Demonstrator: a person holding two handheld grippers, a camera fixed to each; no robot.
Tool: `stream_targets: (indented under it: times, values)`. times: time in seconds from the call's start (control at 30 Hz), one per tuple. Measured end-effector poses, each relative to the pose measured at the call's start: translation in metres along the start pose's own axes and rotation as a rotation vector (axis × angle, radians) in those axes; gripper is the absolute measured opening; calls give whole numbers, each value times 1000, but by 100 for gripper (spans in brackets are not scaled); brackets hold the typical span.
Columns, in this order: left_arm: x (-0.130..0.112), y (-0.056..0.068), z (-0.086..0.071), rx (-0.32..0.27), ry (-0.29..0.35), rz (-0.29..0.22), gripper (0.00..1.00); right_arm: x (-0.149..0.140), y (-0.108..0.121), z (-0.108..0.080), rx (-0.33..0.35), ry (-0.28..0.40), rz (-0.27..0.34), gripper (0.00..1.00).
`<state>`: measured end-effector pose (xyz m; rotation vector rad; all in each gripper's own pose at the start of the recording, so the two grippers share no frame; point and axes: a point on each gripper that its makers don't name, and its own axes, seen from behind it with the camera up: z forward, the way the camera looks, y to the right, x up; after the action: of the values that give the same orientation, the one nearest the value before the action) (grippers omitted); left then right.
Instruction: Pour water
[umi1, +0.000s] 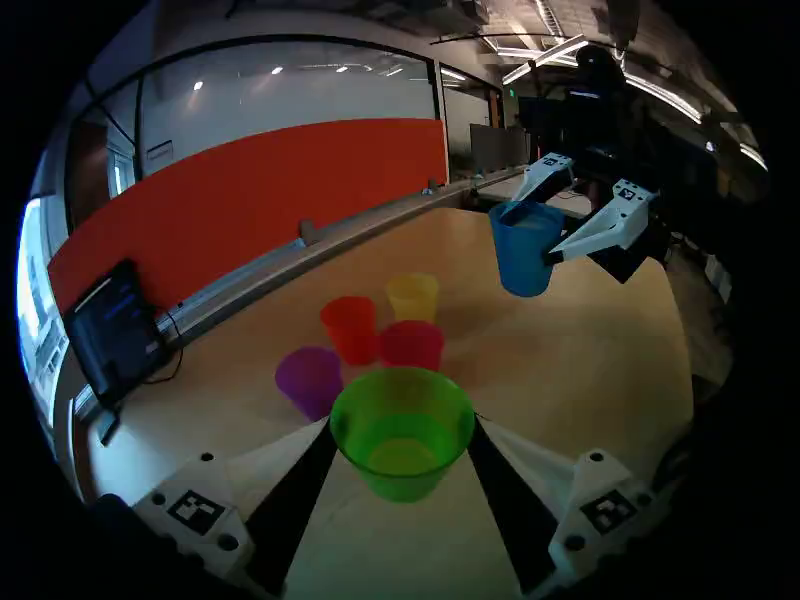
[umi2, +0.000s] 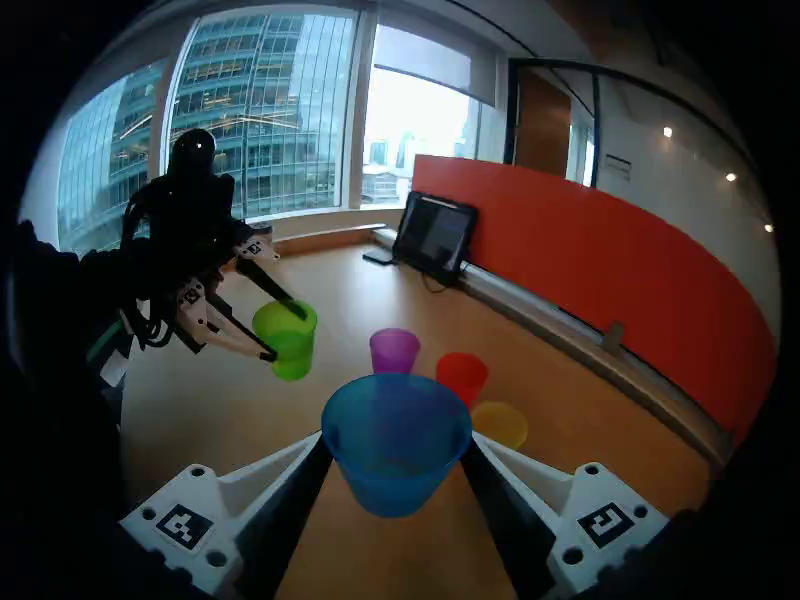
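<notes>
Gripping mid-wall, left gripper (umi1: 402, 436) clamps green cup (umi1: 401, 472), right gripper (umi2: 396, 447) clamps blue cup (umi2: 396, 478); both seem light, thin, squashable.

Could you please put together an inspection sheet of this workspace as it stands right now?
Surface: light wooden table, no spills seen.
Job's things: green cup and blue cup each held roughly upright, contents unclear; purple cup, orange cup, red cup and yellow cup clustered on the table.
Clutter: propped-up screen at the table's wall edge.
Grippers: left gripper shut on the green cup; right gripper shut on the blue cup.
Cables: dark cable beside the screen.
Surroundings: orange wall panel; windows onto tall buildings.
</notes>
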<state>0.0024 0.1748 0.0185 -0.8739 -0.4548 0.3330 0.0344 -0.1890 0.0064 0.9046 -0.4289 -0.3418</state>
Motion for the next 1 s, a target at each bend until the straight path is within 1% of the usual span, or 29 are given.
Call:
stream_targets:
  times: [0.57, 0.8, 1.0]
  values:
    - [-39, 5, 32, -42, -117, 9, 88, -65, 0, 33, 20, -118, 31, 91]
    - [-50, 9, 42, -60, -146, 4, 89, -84, -2, 43, 31, -154, 34, 91]
    - [-55, 11, 47, -66, -152, -1, 89, -97, -3, 49, 33, -180, 32, 91]
